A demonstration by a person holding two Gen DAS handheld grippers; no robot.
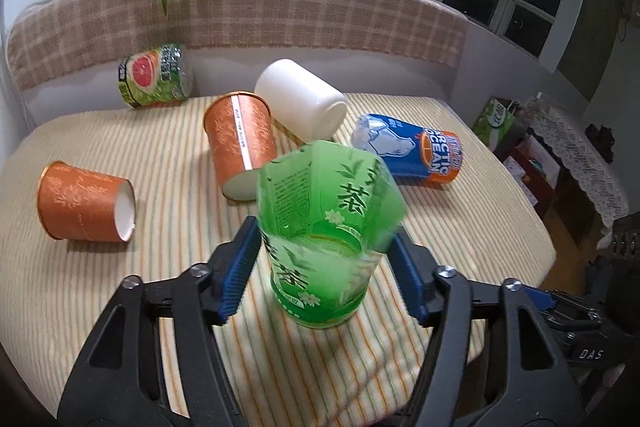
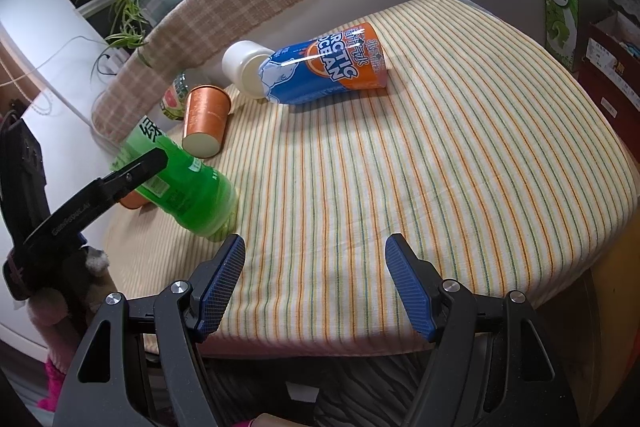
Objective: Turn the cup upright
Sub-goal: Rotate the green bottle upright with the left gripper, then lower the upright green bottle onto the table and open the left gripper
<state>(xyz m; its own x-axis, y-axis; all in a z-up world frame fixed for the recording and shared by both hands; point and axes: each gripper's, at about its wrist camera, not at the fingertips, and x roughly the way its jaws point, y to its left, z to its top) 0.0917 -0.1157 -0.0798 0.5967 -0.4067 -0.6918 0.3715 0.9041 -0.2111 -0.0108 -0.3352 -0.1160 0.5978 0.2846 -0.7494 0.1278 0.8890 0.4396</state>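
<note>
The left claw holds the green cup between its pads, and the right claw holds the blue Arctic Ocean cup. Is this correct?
Not quite. The left claw does hold the green cup, but the right claw is open and holds nothing; the right wrist view shows the blue Arctic Ocean cup lying on the striped cloth, far from it.

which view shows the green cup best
The left wrist view: the green cup fills the centre, tilted between the left gripper fingers, open mouth and printed label clear. The right wrist view shows only its side at the left edge, partly hidden behind a black gripper finger.
</note>
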